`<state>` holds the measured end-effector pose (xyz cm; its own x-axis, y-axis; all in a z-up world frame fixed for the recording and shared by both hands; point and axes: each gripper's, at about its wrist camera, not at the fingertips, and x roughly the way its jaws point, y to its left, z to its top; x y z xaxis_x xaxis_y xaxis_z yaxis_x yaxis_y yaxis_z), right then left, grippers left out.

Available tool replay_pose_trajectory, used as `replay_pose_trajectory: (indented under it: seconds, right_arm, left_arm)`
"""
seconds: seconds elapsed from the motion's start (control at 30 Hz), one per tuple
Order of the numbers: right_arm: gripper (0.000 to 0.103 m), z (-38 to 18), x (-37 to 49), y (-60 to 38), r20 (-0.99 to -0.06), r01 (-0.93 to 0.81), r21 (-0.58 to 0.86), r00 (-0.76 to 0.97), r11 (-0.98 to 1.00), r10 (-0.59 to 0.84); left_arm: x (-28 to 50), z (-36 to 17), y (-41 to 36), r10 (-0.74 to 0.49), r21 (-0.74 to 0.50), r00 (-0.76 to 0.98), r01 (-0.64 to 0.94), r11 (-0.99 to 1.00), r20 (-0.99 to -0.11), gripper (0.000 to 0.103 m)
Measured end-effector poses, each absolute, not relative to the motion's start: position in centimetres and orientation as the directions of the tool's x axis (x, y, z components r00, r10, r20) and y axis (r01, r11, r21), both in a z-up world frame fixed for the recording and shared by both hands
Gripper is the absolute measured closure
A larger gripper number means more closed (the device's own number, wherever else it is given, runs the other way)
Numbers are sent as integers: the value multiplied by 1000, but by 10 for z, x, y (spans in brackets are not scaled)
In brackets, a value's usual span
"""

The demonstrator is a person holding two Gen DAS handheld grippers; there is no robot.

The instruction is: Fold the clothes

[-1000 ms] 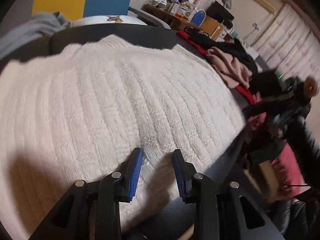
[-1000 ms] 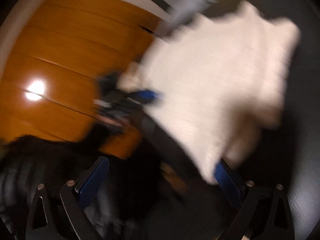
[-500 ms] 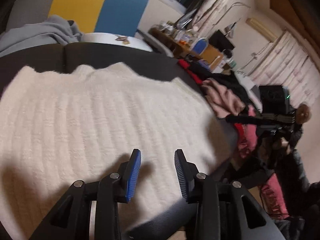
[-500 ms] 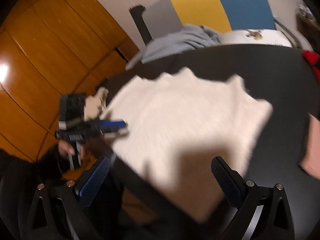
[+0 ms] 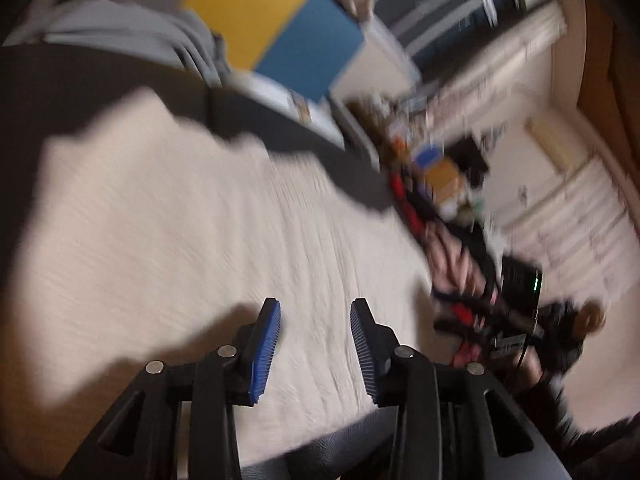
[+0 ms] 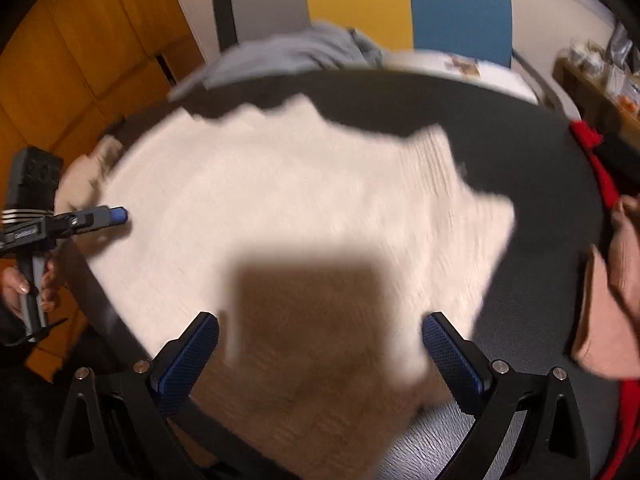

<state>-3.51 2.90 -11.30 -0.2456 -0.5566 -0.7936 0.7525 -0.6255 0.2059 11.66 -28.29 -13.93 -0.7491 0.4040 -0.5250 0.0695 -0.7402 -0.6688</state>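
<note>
A cream knitted sweater (image 5: 192,232) lies spread flat on a dark round table (image 5: 100,84); it also shows in the right wrist view (image 6: 304,200). My left gripper (image 5: 315,320) hovers over the sweater's near edge, jaws apart and empty. My right gripper (image 6: 320,340) is wide open and empty above the sweater's near part, casting a square shadow on it. The left gripper also shows at the left of the right wrist view (image 6: 116,214). The right gripper shows at the right of the left wrist view (image 5: 472,320), blurred.
A grey garment (image 6: 288,56) lies at the table's far edge. A pile of pink, red and black clothes (image 5: 452,256) sits on the table's right side, with a pink garment (image 6: 612,296) close to my right gripper. Yellow and blue panels (image 6: 404,0) stand behind.
Both grippers have risen and swung, so more of the sweater and the room shows. The right gripper has moved over the sweater. Both stayed open.
</note>
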Motion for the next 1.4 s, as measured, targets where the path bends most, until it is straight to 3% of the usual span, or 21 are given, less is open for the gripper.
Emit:
replay_pose_trajectory:
  seconds: [0.17,0.4,0.6,0.8,1.03,1.07,1.2,1.4]
  right_arm:
    - [0,-102,-43,-6,-742,773,189,-292,-606,-604]
    - [0,-132,-66,-20,-704,718,264,-312,-644,-637]
    - [0,-150,-78,-21,-655,690,344,-310,-637,-689]
    - [0,-152,-83,-13,-599,677,416,-298,-607,-743]
    - [0,-154,-84,-15,-590,677,423,-299,-602,-750]
    - [0,-154,-84,-15,-589,677,424,-299,-602,-751]
    - [0,-154,-85,-14,-586,677,426,-299,-600,-753]
    - [0,-154,-84,-16,-593,678,413,-306,-608,-745]
  left_arm:
    - [131,-129,-358,213,-577,-767,238,-782,-605,56]
    - [109,-158,-397,205,-519,-664,317,-794,-719,50]
    - [97,-186,-398,325,-592,-626,278,-756,-709,47]
    - [98,-193,-405,407,-687,-660,234,-688,-632,44]
    - [81,-196,-407,502,-731,-607,203,-652,-616,46]
    - [80,-195,-407,515,-739,-597,209,-640,-615,50]
    - [86,-190,-407,439,-644,-572,216,-734,-693,55]
    - [84,-192,-400,506,-691,-568,161,-705,-649,47]
